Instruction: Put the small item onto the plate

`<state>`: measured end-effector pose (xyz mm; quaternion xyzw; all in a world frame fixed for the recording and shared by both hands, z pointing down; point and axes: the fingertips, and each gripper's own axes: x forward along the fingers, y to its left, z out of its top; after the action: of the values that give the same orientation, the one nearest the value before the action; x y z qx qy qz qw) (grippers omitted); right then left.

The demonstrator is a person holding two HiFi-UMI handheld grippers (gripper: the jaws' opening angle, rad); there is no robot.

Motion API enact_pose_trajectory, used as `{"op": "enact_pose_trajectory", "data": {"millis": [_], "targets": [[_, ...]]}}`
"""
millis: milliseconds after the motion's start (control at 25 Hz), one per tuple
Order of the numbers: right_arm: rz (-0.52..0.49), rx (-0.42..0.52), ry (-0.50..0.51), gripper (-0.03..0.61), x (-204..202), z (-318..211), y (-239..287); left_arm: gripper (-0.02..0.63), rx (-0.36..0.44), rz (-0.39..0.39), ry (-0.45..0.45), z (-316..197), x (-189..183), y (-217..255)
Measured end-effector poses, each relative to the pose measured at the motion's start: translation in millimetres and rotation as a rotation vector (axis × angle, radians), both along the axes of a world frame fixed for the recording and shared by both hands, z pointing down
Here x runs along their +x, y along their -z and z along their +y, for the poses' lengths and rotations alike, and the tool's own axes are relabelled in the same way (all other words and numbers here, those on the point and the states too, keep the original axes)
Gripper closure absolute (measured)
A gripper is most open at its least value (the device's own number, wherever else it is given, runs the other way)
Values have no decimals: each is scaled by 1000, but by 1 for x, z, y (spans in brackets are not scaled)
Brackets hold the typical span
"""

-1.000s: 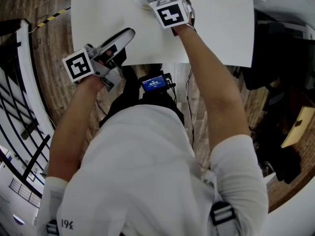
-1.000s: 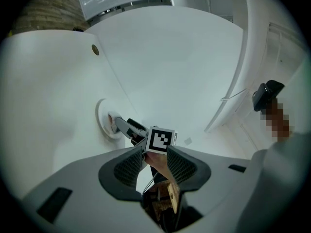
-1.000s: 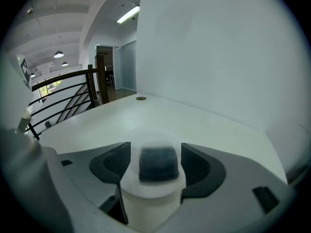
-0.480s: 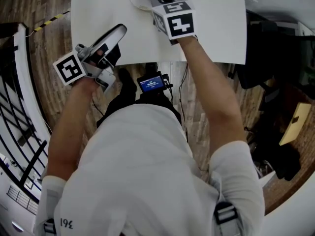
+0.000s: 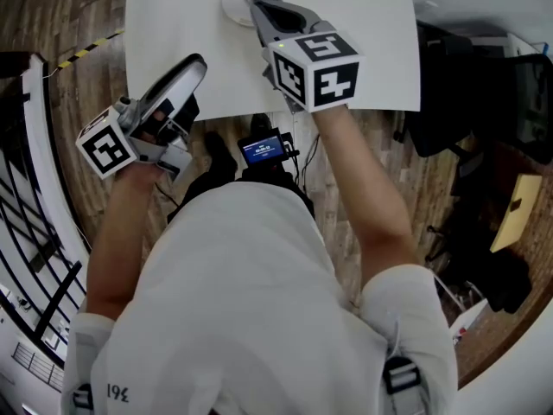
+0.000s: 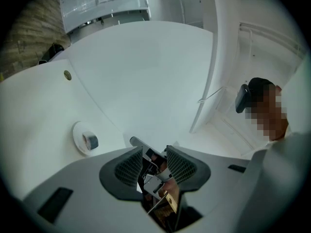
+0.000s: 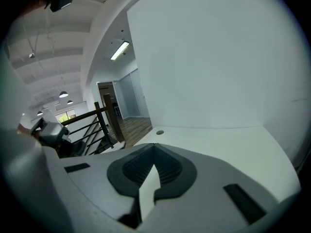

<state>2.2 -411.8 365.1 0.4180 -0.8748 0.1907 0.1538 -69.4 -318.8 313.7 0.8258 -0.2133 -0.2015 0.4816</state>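
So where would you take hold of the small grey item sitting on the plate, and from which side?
The small grey item looks like a short, stubby roll lying within the plate. It is probably best taken across its width, pinching two opposite sides and coming straight down from above, since the plate's rim surrounds it and would get in the way of a low sideways approach. Its exact pose is too small to tell.

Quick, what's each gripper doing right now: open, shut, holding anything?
Left gripper: jaws slightly apart, gripping nothing that I can make out.
Right gripper: shut, empty.
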Motion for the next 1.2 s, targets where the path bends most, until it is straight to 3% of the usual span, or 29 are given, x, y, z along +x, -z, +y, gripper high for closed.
{"op": "enact_pose_trajectory", "data": {"millis": [640, 1200], "targets": [[-222, 46, -71, 577, 18, 87, 87, 456, 148, 4, -78, 57, -22, 60], [-241, 112, -54, 577, 20, 109, 121, 456, 170, 20, -74, 73, -35, 77]]}}
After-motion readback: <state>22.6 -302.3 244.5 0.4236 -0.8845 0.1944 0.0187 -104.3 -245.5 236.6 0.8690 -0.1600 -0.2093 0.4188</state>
